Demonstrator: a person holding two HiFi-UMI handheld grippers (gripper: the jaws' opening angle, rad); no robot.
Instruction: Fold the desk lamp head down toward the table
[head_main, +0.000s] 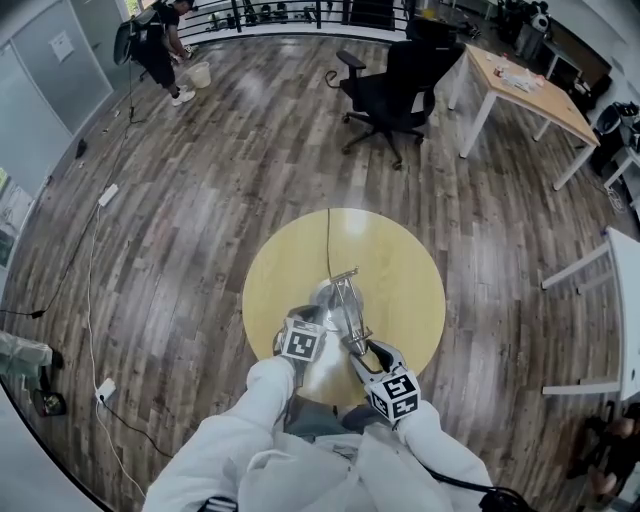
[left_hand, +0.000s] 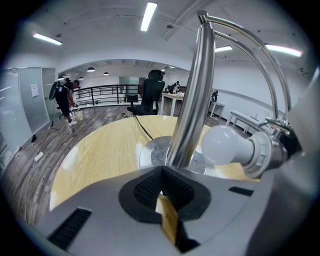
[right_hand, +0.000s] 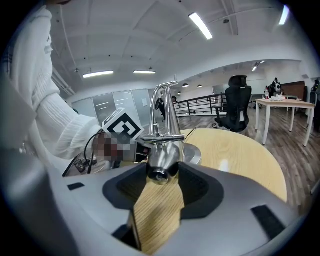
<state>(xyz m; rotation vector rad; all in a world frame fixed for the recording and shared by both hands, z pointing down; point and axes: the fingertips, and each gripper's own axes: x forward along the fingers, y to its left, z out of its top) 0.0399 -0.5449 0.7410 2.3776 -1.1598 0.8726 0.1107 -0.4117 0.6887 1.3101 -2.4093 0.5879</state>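
Clamps the right hand-held gripper (right_hand: 161, 169) on the rear end of the lamp head (right_hand: 163, 156), chrome cone pinched between both pads. Holds the left hand-held gripper (left_hand: 161, 172) with jaws drawn almost together, only a thin wedge between them, tips just in front of the foot of the chrome stem (left_hand: 192, 100).

Offers no legible writing: just black-and-white square patterns on two marker cubes (head_main: 301, 342) (head_main: 397, 392), plus one sheet (head_main: 62, 45) on a grey wall panel, too small to read.

Counts one desk lamp (head_main: 345, 305), standing on one round metal base (left_hand: 152, 150) at the near half of the table (head_main: 410, 265); one white bulb (left_hand: 227, 145) pointing sideways; two thin curved rods (left_hand: 260, 65) arching from the stem's top; one black cable (head_main: 329, 240) running across the top.

Rests all this on a round, pale wood table over dark plank floor (head_main: 200, 200). Beyond: one black office chair (head_main: 395, 85), one wood-topped desk (head_main: 525, 85) on white legs, a railing (head_main: 270, 15), one person (head_main: 160, 45) at the far left.
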